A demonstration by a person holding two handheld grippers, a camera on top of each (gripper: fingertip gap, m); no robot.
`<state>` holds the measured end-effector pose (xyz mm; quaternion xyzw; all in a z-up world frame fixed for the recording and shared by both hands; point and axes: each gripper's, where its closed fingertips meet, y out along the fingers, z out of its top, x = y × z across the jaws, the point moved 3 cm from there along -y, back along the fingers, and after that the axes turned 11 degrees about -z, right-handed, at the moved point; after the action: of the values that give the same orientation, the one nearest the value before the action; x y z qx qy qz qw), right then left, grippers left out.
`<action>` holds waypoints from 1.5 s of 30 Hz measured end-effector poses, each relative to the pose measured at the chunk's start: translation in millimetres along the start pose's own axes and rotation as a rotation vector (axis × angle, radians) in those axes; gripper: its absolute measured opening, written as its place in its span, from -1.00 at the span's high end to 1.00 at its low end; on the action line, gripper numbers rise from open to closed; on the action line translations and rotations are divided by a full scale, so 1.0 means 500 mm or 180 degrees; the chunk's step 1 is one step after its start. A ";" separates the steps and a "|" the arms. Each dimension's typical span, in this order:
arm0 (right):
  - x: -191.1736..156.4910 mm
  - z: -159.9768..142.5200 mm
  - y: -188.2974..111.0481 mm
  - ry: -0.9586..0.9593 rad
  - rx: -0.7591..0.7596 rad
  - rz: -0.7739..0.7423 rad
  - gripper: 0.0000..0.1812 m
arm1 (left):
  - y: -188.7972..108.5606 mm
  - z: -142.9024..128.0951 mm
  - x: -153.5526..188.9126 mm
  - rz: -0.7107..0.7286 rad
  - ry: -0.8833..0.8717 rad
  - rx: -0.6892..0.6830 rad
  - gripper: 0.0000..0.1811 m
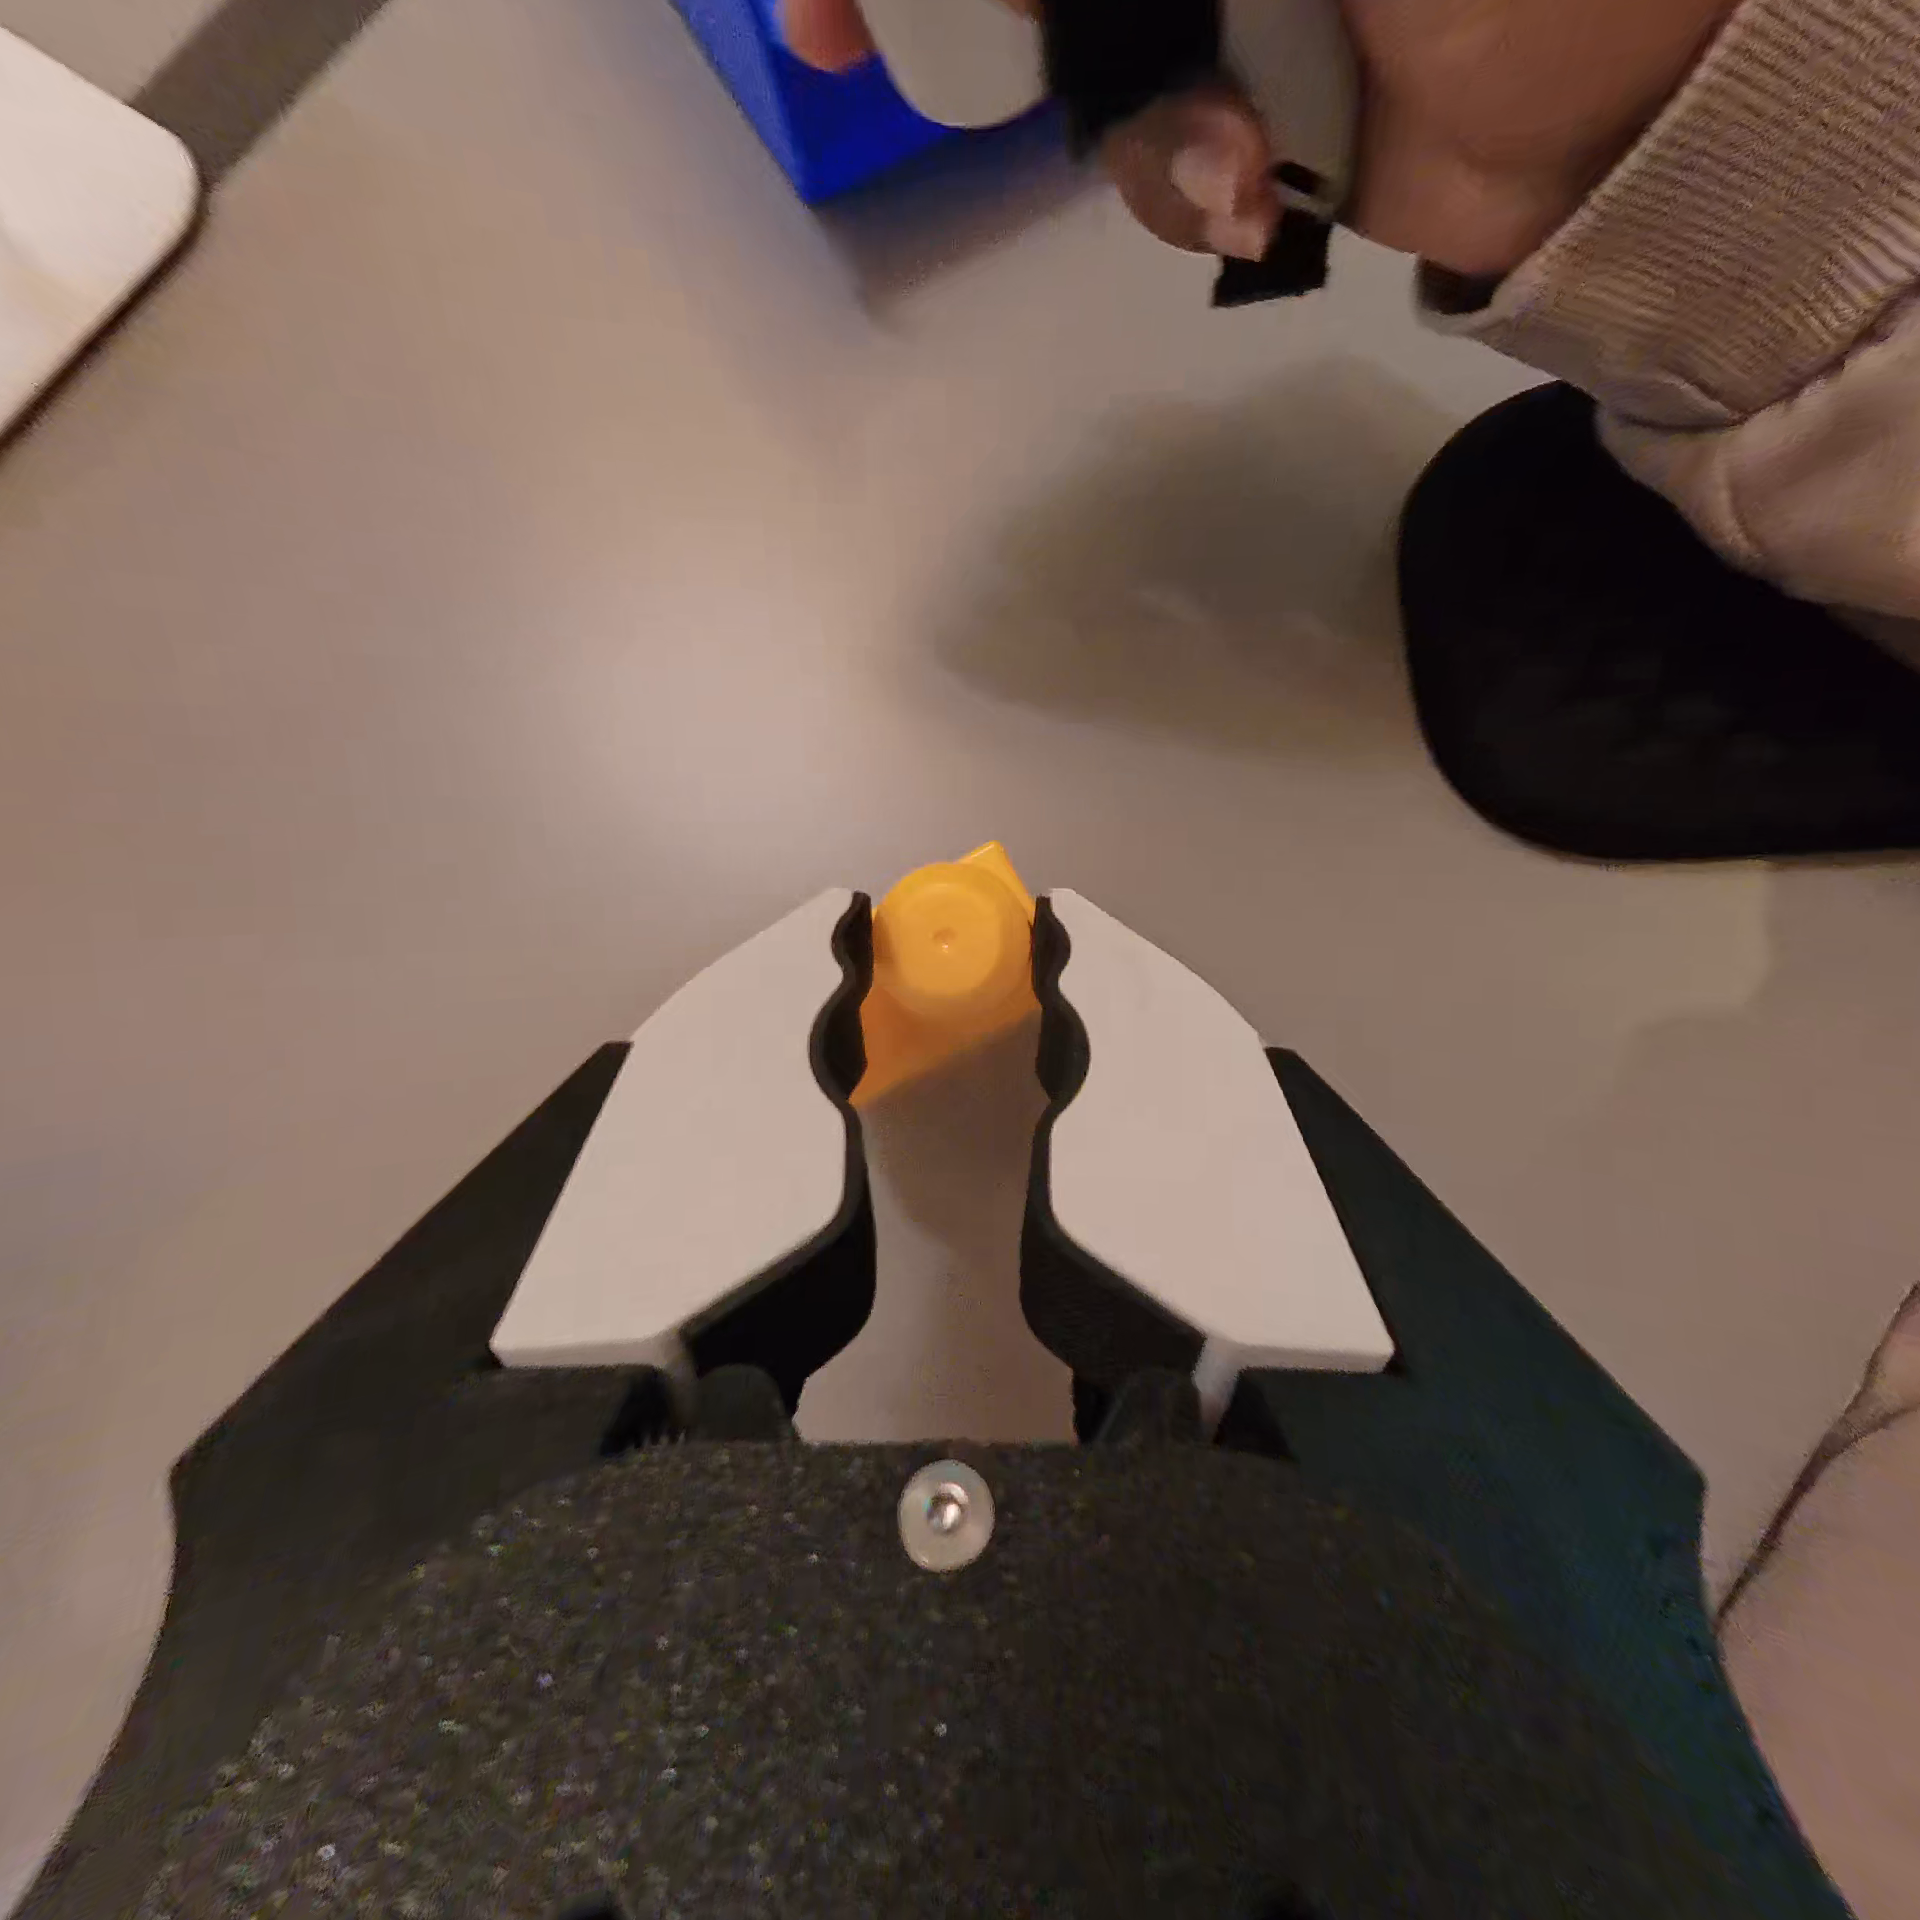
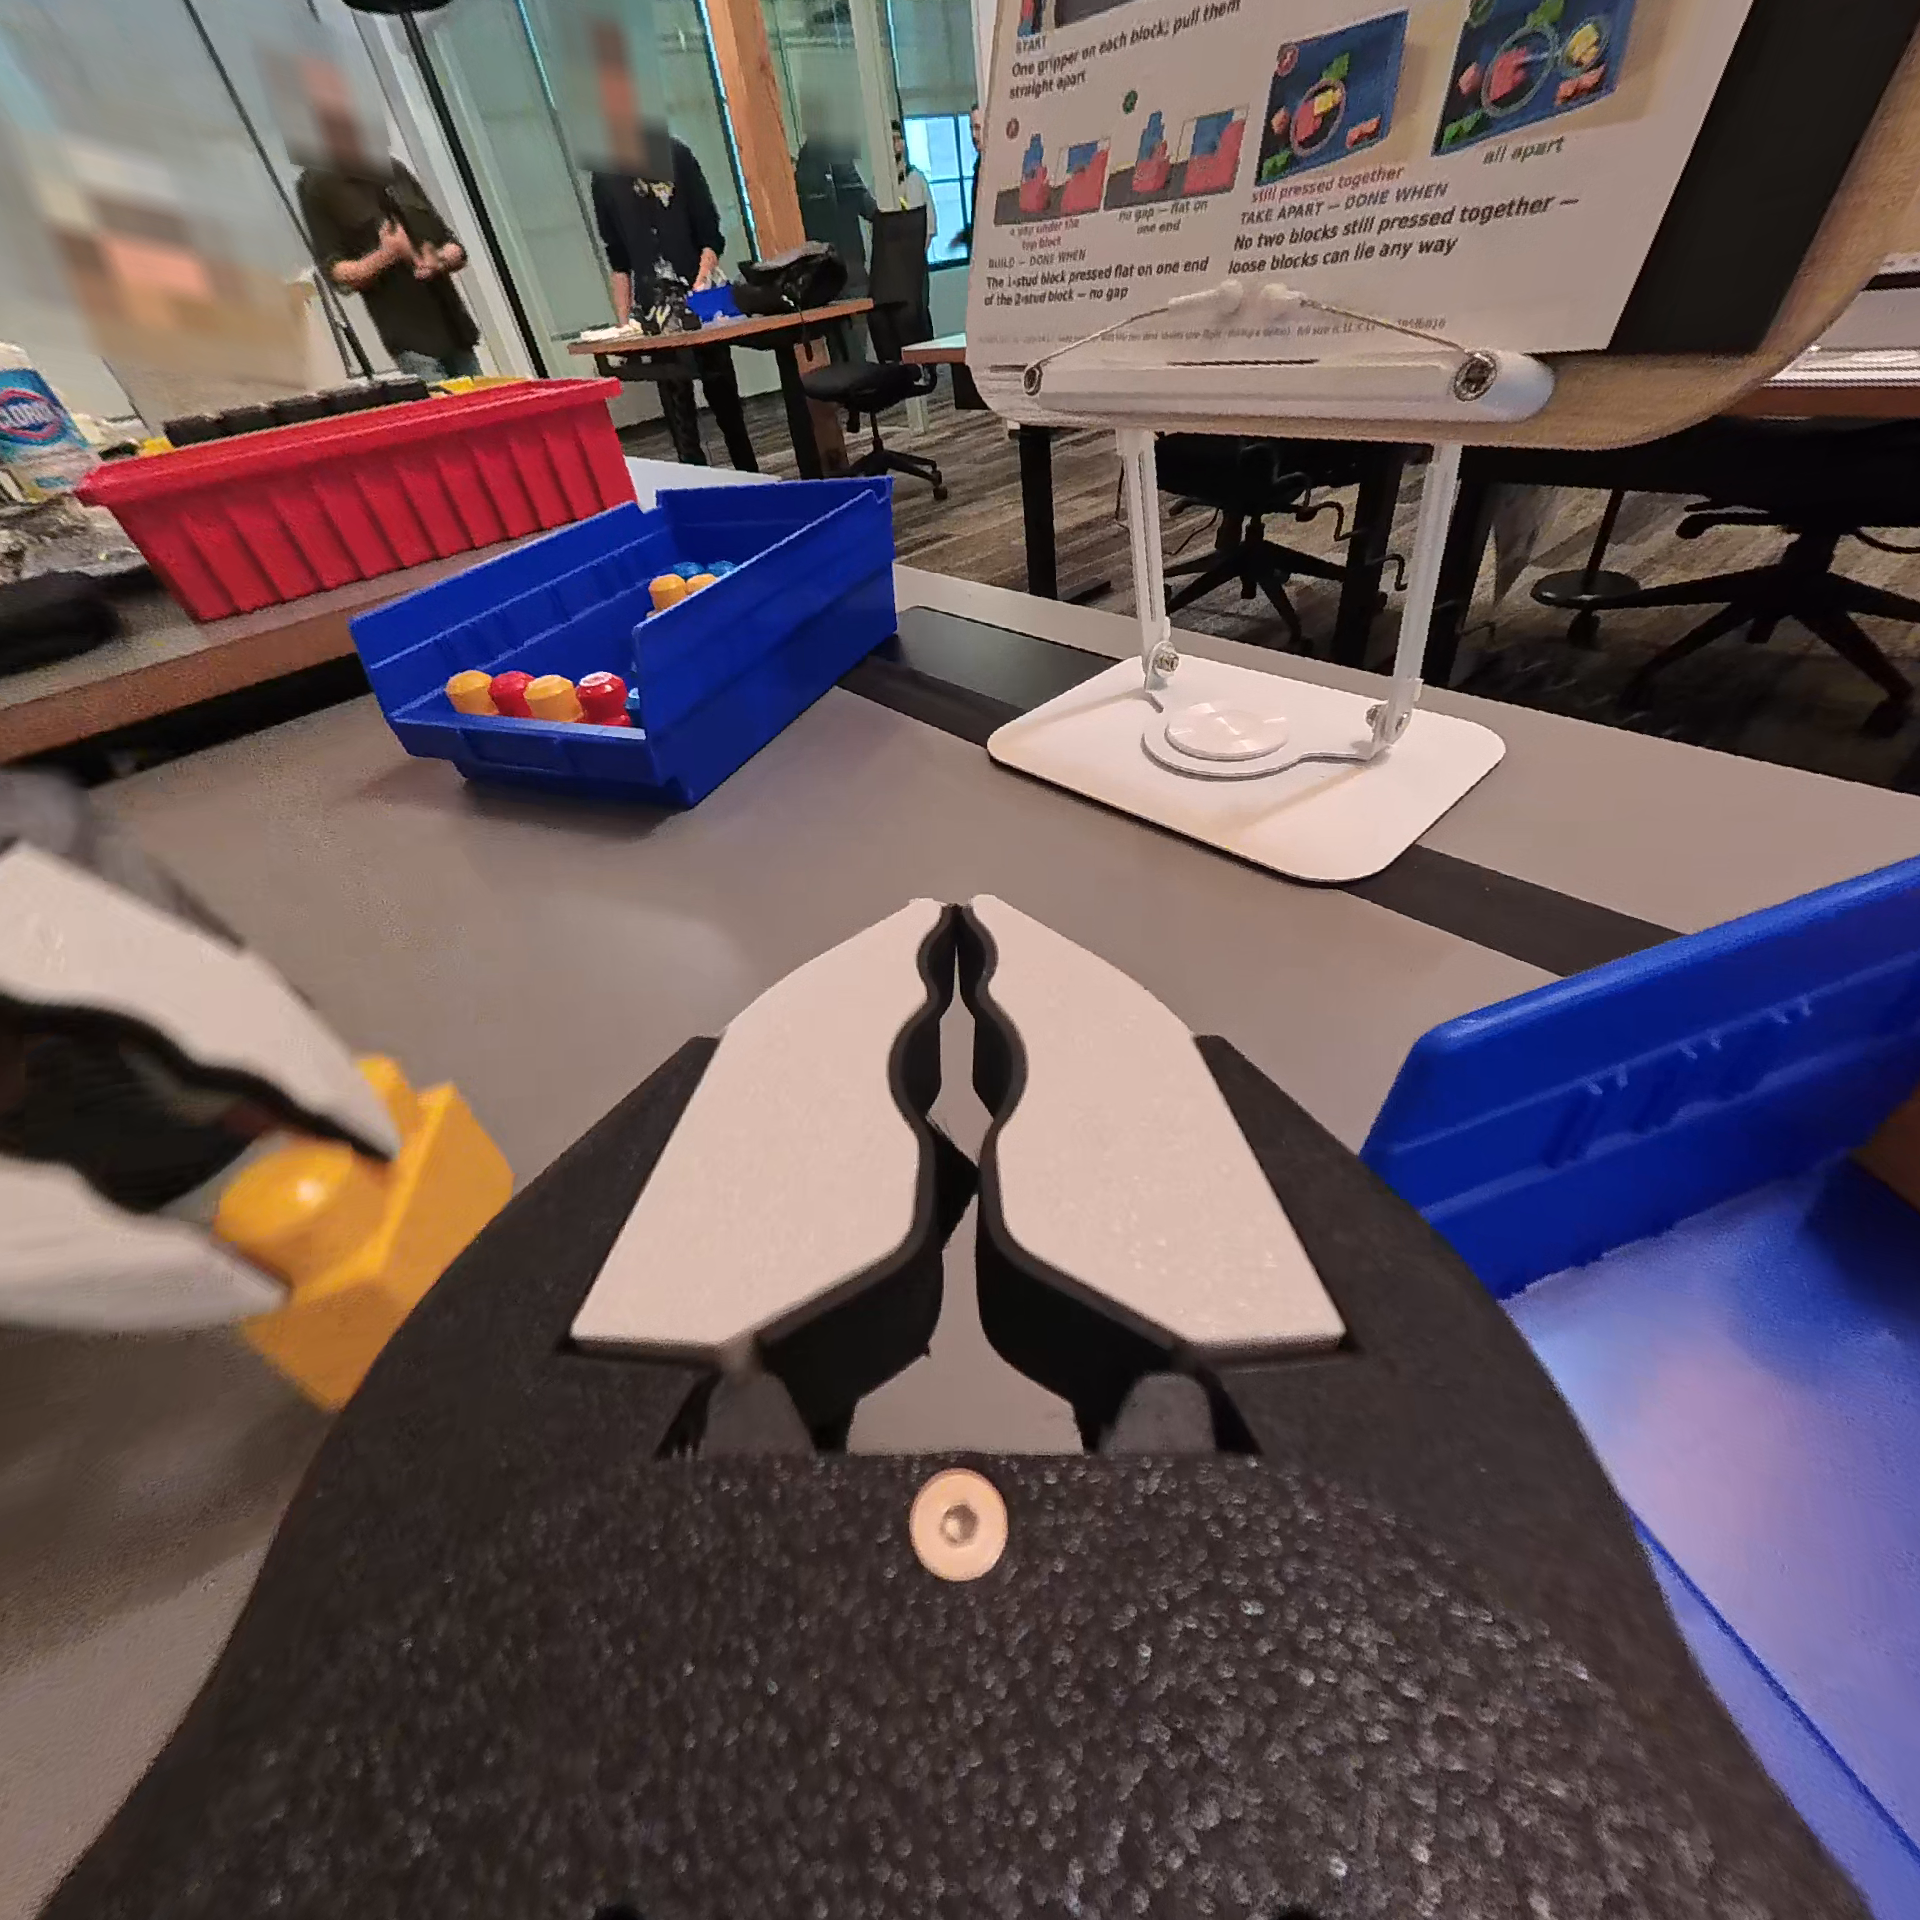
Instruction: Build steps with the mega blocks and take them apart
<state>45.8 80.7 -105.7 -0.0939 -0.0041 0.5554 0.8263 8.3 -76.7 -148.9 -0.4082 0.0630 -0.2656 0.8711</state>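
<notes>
My left gripper (image 1: 948, 914) is shut on a yellow one-stud mega block (image 1: 940, 971), pinching its stud above the grey table. The same block (image 2: 384, 1226) shows at the left of the right wrist view, held by the left gripper (image 2: 312, 1216). My right gripper (image 2: 961, 914) is shut and empty, its tips touching, above the table. In the left wrist view the right gripper shows blurred at the top, held by a hand (image 1: 1434, 114). A blue bin (image 2: 644, 644) farther back holds several yellow, red and blue blocks.
A second blue bin (image 2: 1662, 1091) is close on the right and also shows in the left wrist view (image 1: 831, 135). A white stand (image 2: 1247, 769) holds an instruction sheet at the back. A red bin (image 2: 364, 499) sits behind. A black chair seat (image 1: 1662, 644) is at the right.
</notes>
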 end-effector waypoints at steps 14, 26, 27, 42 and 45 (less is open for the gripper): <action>0.005 0.000 -0.002 0.0081 0.0001 0.0031 1.00 | -0.142 0.005 -0.178 0.0603 -0.0233 0.0531 0.52; -0.008 -0.009 0.000 0.0024 -0.0061 0.0125 1.00 | -0.297 -0.203 -0.648 0.1229 -0.1501 -0.0445 0.51; -0.006 -0.010 0.000 0.0026 -0.0063 0.0119 1.00 | -0.290 -0.210 -0.648 0.1123 -0.1527 -0.0496 0.51; 0.007 -0.016 -0.005 0.0124 -0.0082 0.0111 1.00 | -0.323 -0.156 -0.654 0.1695 -0.1101 -0.0370 0.67; 0.011 -0.013 -0.007 0.0177 -0.0065 0.0123 1.00 | -0.354 -0.085 -0.540 0.1520 -0.0822 -0.0076 0.68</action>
<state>51.6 83.6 -112.1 -0.1177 0.0150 0.5684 0.8142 -307.9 -59.6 -73.9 -0.4224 0.0490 0.0024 0.9051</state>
